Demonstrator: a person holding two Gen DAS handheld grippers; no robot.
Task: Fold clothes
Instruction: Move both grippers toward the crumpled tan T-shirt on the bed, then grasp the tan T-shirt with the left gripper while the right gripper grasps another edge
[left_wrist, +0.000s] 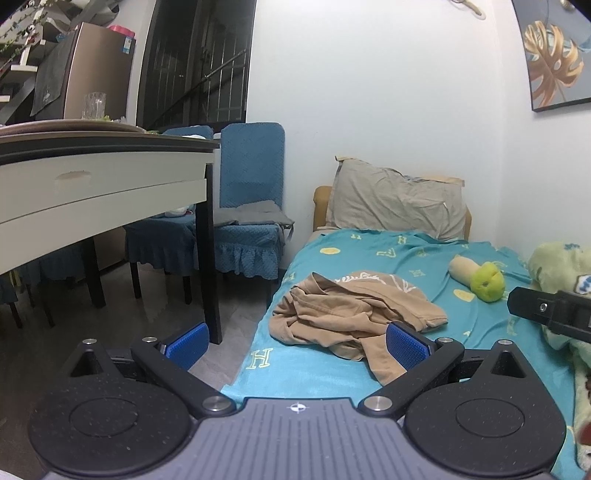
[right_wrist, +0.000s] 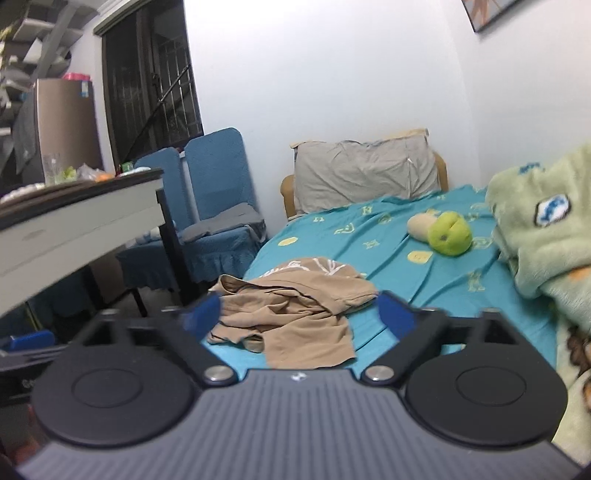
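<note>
A tan shirt (left_wrist: 354, 317) lies in a rumpled heap on the teal bed sheet (left_wrist: 317, 369), near the bed's edge, just ahead of both tools. The left hand-held gripper (left_wrist: 297, 345) has its blue pads spread wide with nothing between them; the shirt's nearest hem lies just beyond its right pad. The right hand-held gripper (right_wrist: 297, 314) is likewise spread and empty, with the heap straight ahead between its fingers. As it lies, the shirt is bunched, not folded, so my judgement is that it needs spreading flat before any fold. To do that well, each gripper should pinch a single layer at a separate corner or shoulder seam, not the thick bundle in the middle, then draw them apart over bare sheet, away from the green plush toy (right_wrist: 448, 233) further ahead and the fleece blanket (right_wrist: 546, 229) to the right.
</note>
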